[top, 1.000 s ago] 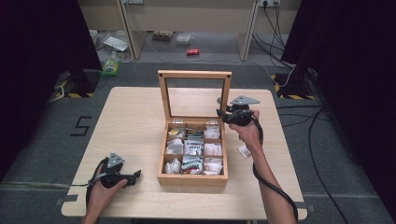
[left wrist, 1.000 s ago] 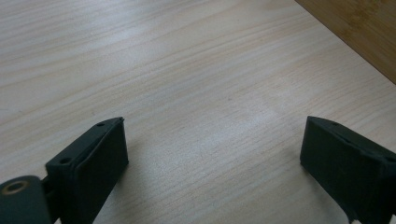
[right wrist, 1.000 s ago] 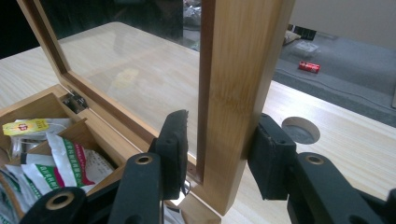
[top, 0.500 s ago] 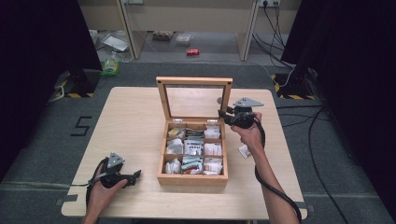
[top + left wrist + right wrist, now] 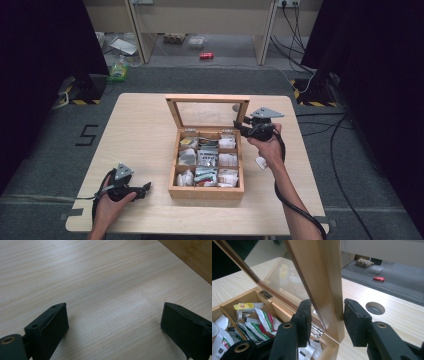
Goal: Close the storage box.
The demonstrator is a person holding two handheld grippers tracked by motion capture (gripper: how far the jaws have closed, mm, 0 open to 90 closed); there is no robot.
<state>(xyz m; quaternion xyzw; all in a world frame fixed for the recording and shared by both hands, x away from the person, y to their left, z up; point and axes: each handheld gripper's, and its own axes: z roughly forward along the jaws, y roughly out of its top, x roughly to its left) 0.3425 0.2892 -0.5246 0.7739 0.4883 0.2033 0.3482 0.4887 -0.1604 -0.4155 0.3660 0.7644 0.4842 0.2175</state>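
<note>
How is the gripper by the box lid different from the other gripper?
The right gripper is raised at the lid, its jaws on either side of the lid's wooden edge; the left gripper lies low on the table with nothing between its jaws. The right one sits beside the box; the left one sits apart from it. Both are black, each in a hand.

Red can (image 5: 206, 55) on floor beyond table (image 5: 140, 130); green bottle (image 5: 118, 70) far left.
</note>
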